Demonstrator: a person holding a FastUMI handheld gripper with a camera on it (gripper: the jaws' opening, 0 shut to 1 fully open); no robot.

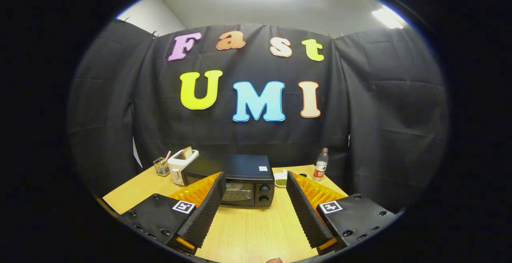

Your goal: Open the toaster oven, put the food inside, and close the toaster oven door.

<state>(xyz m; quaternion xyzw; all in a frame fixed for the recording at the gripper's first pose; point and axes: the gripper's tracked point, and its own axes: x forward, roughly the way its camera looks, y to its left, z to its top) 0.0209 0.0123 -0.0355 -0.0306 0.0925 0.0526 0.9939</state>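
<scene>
A black toaster oven (247, 179) stands on the wooden table (256, 231), beyond my fingers, with its glass door shut and two knobs on its right side. Just right of it lies a small white plate with green food (281, 181). My gripper (255, 183) is open, with its fingers spread wide and nothing between them. It hovers above the table, well short of the oven. The left finger hides the oven's left front corner.
A white slot toaster (181, 166) with bread in it stands left of the oven. Beside it is a small wire basket (161, 166). A plastic water bottle (321, 164) stands at the back right. Bare table lies between my fingers and the oven.
</scene>
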